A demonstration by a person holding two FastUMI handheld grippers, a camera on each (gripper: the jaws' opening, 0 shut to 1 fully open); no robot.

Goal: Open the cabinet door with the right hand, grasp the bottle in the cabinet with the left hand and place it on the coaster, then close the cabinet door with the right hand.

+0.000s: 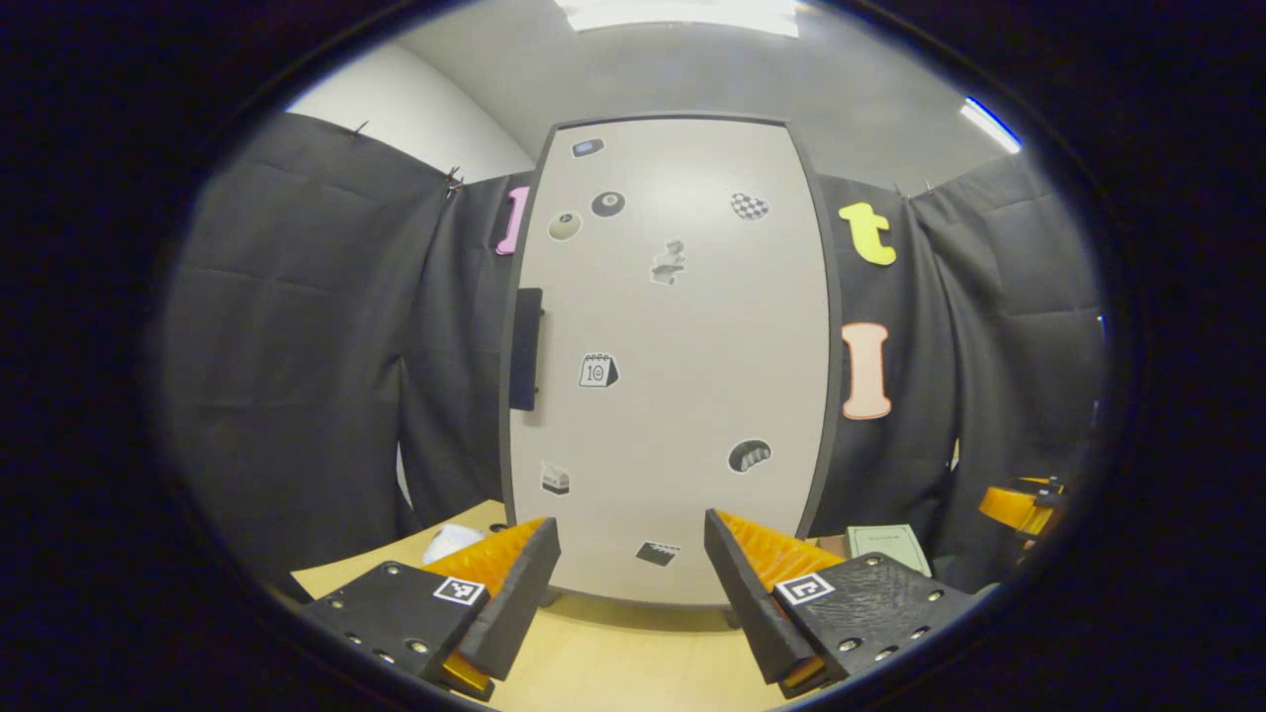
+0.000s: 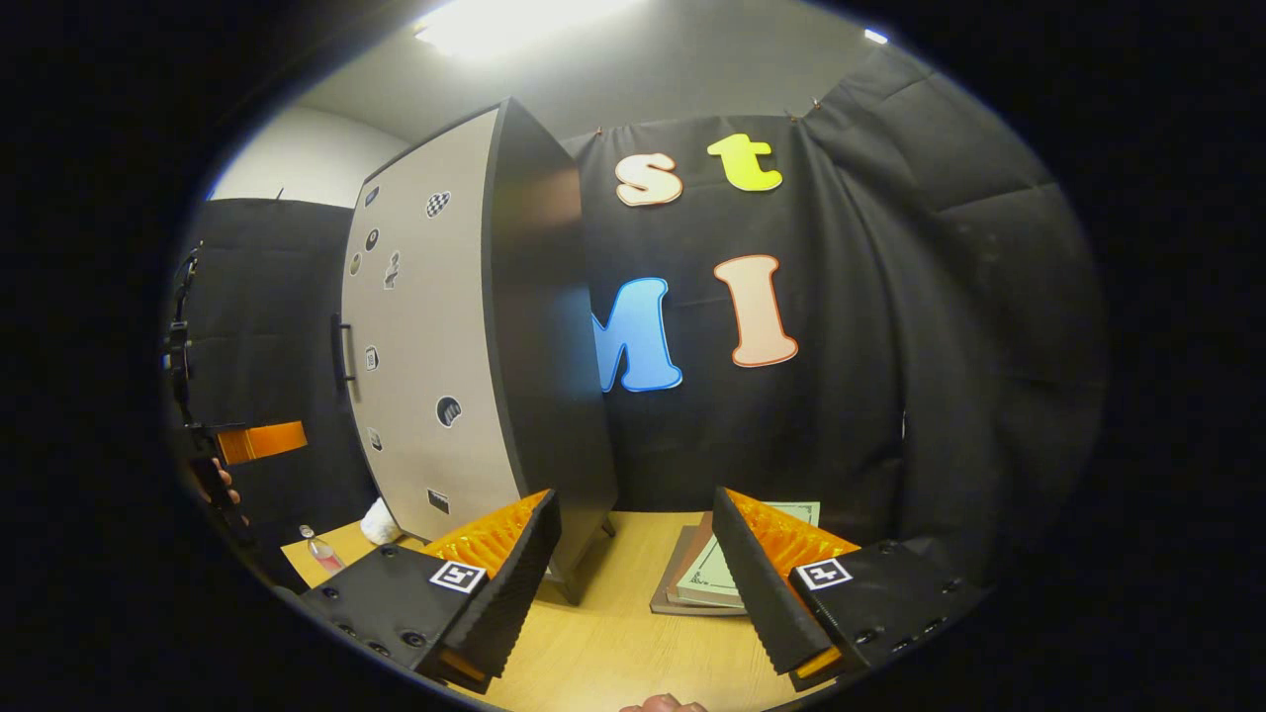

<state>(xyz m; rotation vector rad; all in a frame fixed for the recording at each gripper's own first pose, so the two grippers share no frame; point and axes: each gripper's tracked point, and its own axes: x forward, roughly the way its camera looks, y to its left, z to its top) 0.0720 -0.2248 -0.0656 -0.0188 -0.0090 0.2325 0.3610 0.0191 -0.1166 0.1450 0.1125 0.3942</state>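
Note:
The grey cabinet stands upright on the wooden table, its sticker-covered door shut and a dark handle on its left edge. My left gripper faces the door, open and empty. In the right gripper view the cabinet stands to the left, seen from its side. My right gripper is open with nothing between its fingers. A small clear bottle with pinkish liquid stands on the table at the lower left. I cannot make out what is under it. The left gripper's orange finger shows above it.
A white crumpled object lies left of the cabinet's foot. A green booklet on a book rests on the table to the cabinet's right. An orange part of the other gripper shows at the far right. A hand holds the left gripper.

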